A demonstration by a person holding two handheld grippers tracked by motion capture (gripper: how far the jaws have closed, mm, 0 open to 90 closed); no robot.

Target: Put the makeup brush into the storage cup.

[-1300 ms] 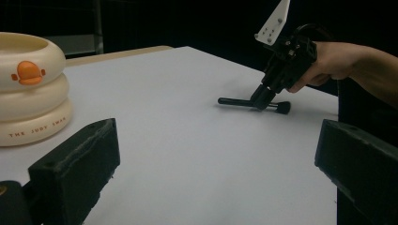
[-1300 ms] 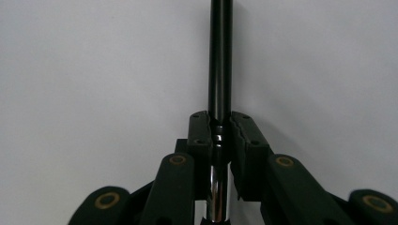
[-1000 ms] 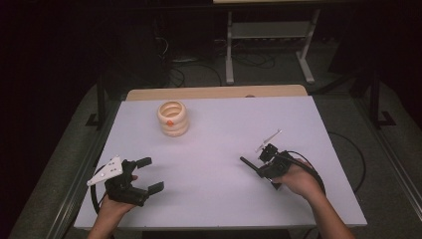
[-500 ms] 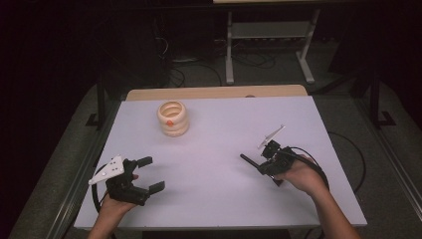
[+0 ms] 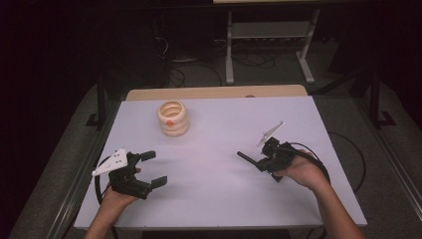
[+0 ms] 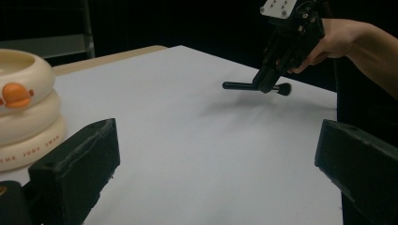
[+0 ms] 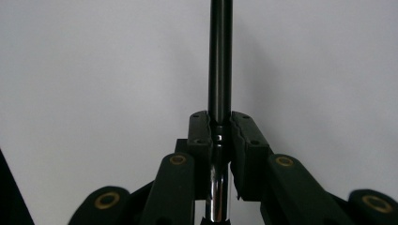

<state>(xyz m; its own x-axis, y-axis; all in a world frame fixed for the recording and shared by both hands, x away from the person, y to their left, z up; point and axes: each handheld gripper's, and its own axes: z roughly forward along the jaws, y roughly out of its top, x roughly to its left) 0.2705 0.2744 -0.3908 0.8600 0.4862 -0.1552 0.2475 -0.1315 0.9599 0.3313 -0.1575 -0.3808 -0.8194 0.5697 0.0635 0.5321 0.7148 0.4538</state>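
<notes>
Here, high view: L gripper (image 5: 149, 168) rests near table (image 5: 214, 129) front-left edge, jaws spread, nothing between; R gripper (image 5: 256, 164) at right, clamped on black rod (image 5: 246, 159) held above table; ring stack (image 5: 173, 118) at rear left. L gripper view: jaws wide apart, stack at left, rod level in R gripper beyond. R gripper view: jaws pinch rod, its shaft running straight ahead over table.
</notes>
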